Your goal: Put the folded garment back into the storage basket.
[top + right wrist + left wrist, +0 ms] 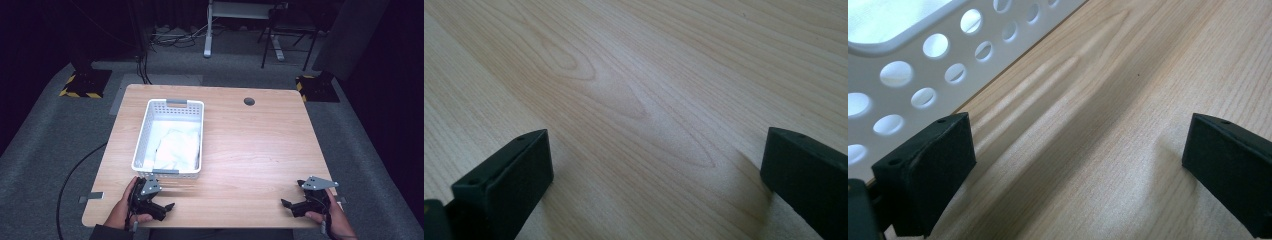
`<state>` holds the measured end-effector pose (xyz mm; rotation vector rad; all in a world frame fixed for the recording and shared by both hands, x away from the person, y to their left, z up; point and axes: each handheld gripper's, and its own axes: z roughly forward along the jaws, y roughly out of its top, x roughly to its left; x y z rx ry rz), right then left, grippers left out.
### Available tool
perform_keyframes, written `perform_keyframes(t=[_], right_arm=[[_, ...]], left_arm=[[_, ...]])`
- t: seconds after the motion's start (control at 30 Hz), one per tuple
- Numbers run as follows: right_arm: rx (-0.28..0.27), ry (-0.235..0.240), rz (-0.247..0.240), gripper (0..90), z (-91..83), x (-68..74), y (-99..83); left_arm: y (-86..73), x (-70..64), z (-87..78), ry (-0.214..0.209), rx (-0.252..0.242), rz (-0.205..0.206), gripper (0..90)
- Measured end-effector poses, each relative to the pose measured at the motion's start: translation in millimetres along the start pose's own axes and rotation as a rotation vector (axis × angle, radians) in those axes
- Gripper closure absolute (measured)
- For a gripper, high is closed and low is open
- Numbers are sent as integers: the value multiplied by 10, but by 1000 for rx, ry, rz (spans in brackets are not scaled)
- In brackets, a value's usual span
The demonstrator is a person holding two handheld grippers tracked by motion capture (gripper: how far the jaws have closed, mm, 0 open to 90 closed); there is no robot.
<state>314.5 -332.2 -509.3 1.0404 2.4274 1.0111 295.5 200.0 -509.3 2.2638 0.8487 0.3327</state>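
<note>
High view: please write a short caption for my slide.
Two open hand-held grippers, left and right, rest near a white basket holding white cloth.

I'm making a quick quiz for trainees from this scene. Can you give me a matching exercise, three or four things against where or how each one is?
Things:
1. white basket
2. white cloth
3. left tool
4. right tool

Places or states:
A. lying inside the basket
B. open, near the table's front right corner
C. on the left half of the wooden table
D. open, just in front of the basket

Pairs: 1-C, 2-A, 3-D, 4-B
</note>
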Motion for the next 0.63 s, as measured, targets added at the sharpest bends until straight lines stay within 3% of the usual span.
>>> perform_keyframes(t=[0.63], right_arm=[[-1,6,-7,3,9,-6,8]], left_arm=[[4,8,0,0,3,2,2]])
